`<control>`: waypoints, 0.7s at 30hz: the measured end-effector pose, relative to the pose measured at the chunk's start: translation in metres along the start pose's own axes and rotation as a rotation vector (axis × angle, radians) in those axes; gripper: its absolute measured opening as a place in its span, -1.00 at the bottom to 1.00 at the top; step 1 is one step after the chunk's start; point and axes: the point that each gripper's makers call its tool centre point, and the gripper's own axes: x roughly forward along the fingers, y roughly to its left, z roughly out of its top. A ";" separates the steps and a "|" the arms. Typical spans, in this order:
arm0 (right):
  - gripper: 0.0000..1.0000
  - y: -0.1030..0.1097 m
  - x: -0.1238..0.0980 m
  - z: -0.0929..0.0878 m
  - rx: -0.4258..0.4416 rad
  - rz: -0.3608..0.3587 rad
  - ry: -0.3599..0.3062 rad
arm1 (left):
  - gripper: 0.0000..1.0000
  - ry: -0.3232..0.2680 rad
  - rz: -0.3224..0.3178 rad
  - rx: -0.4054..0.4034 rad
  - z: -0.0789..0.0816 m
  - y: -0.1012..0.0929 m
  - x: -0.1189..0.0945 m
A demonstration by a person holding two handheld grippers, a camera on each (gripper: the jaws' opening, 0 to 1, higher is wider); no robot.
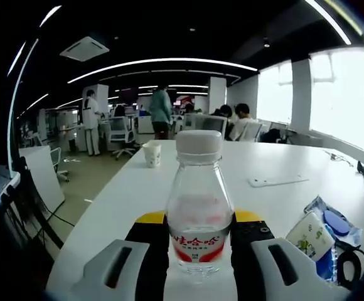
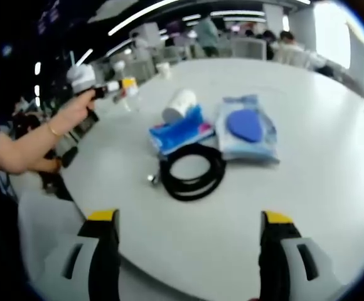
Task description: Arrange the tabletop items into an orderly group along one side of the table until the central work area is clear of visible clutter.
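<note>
A clear water bottle (image 1: 198,188) with a white cap and a red label stands upright between the yellow-tipped jaws of my left gripper (image 1: 199,219), which is shut on it. In the right gripper view a hand holds that gripper (image 2: 100,91) with the bottle (image 2: 130,94) near the table's left edge. My right gripper (image 2: 189,217) hangs open above the near table edge, nothing between its jaws. Ahead of it lie a coiled black cable (image 2: 193,169), a blue pack (image 2: 181,130) with a white pack (image 2: 179,103) on it, and a blue wet-wipes pack (image 2: 248,128).
A paper cup (image 1: 151,153) stands farther along the white table (image 1: 276,157), and a flat white item (image 1: 276,182) lies to the right. The wipes pack (image 1: 332,222) and cable (image 1: 348,263) lie right of the bottle. People and office chairs stand beyond the table.
</note>
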 end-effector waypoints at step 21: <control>0.80 -0.005 0.002 -0.005 0.023 -0.027 0.033 | -0.27 -0.018 0.027 0.004 -0.008 0.001 0.017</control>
